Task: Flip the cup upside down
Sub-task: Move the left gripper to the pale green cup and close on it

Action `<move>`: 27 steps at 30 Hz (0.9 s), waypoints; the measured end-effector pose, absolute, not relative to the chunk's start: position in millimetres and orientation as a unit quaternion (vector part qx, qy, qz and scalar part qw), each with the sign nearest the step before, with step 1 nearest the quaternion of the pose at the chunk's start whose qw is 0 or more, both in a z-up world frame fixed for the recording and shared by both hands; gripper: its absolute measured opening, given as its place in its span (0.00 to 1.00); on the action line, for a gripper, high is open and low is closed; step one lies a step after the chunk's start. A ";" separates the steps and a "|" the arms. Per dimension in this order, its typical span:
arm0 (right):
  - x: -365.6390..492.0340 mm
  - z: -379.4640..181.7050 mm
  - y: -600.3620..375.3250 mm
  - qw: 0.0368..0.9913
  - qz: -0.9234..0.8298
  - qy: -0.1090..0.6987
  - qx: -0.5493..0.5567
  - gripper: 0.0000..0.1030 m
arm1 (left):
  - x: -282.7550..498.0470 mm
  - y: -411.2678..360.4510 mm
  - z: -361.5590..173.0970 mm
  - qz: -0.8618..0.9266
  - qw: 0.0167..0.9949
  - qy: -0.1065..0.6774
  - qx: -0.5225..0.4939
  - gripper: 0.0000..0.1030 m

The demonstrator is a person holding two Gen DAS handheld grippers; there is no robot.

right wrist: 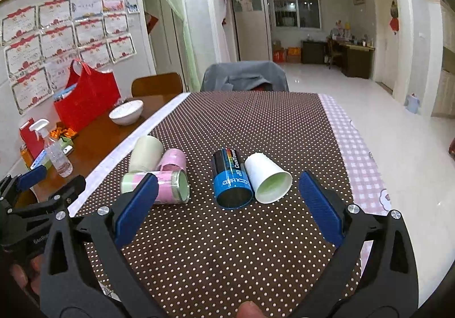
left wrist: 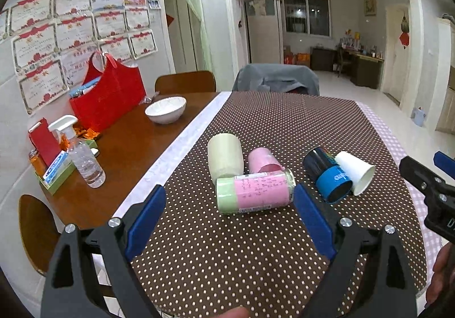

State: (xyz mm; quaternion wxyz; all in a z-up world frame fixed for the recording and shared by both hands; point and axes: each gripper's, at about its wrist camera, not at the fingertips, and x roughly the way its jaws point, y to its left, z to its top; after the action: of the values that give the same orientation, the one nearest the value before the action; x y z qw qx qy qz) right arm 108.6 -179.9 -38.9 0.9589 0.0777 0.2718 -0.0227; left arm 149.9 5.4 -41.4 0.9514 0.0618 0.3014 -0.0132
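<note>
Cups lie on their sides in two clusters on the dotted cloth (right wrist: pixel 256 124). White paper cup (right wrist: pixel 267 177) lies touching the blue can (right wrist: pixel 231 181), mouth toward the camera, long axis running away and slightly left. Right gripper (right wrist: pixel 227 198) spread wide, empty, with both just ahead between its pads (nearer arm, judged). Left gripper (left wrist: pixel 230 215) likewise wide, empty, facing the pink-and-green cup (left wrist: pixel 254 192). The paper cup sits well right of it.

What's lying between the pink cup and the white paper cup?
The blue-and-black can, lying on its side against the white paper cup, with bare dotted cloth toward the pink cup. The right wrist view shows it.
</note>
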 end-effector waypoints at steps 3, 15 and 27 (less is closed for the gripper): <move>128.8 -44.9 -181.9 0.955 -0.025 0.286 0.076 0.94 | 171.5 4.6 -47.6 -0.012 0.948 0.313 0.063 0.87; 202.5 -71.9 -186.4 0.939 -0.030 0.334 0.072 0.94 | 271.6 10.8 -82.1 0.001 0.928 0.369 0.060 0.87; 262.7 -100.6 -182.2 0.926 -0.023 0.373 0.064 0.94 | 351.0 19.0 -127.7 0.007 0.894 0.443 0.063 0.87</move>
State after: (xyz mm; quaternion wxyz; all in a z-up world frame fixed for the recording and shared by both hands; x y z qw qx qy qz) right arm 262.7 -182.2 -100.6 0.9255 0.0640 0.3725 -0.0233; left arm 351.0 19.0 -127.7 0.8943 0.0629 0.4429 0.0067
